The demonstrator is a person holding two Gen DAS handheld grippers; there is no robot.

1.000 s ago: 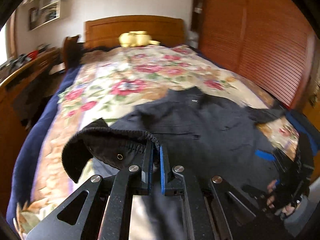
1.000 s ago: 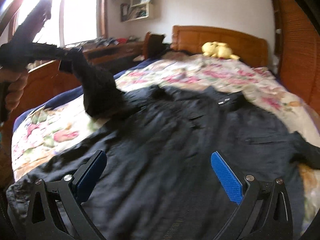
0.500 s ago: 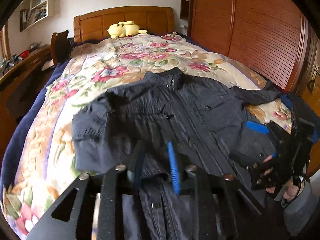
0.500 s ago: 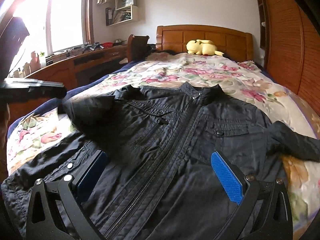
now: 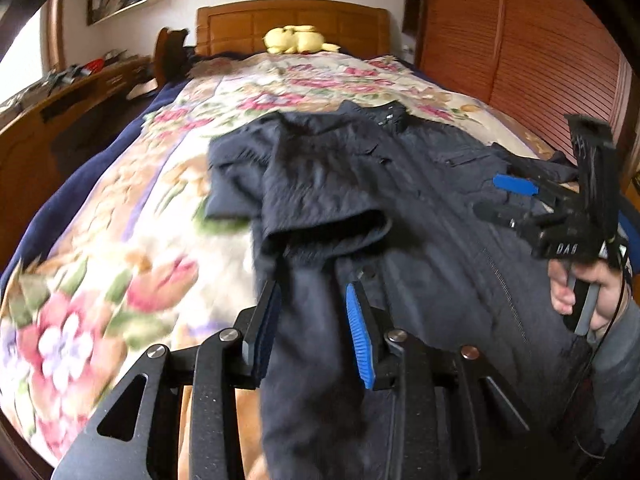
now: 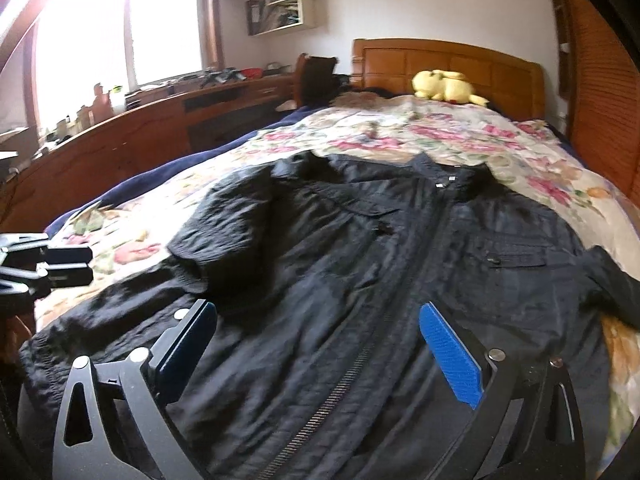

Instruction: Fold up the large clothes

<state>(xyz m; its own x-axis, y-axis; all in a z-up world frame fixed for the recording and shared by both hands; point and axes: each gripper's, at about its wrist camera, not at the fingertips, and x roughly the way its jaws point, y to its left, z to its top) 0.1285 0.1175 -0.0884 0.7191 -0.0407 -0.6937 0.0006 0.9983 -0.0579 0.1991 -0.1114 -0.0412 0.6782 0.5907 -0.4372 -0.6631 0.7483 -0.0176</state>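
Note:
A dark navy zip jacket (image 5: 432, 208) (image 6: 360, 264) lies face up on the bed, collar toward the headboard. Its left sleeve (image 5: 320, 192) (image 6: 240, 232) is folded in over the chest. The other sleeve (image 6: 612, 280) trails off to the right. My left gripper (image 5: 312, 296) (image 6: 48, 268) hovers over the jacket's lower left part; its jaws are opening, and the pads press on nothing. My right gripper (image 6: 318, 312) (image 5: 504, 199) stands wide above the jacket's front by the zip, with its jaws just starting to close on nothing.
The floral quilt (image 5: 140, 260) (image 6: 400, 136) covers the bed. A yellow plush toy (image 5: 296, 39) (image 6: 444, 86) lies by the wooden headboard. A long wooden desk (image 6: 140, 132) runs along the left, and louvred wardrobe doors (image 5: 540, 60) stand on the right. A hand (image 5: 580, 296) holds the right gripper.
The left gripper let go of the sleeve cuff, which now lies folded over the jacket's chest. It sank toward the hem with its jaws parted. The right gripper has hardly moved.

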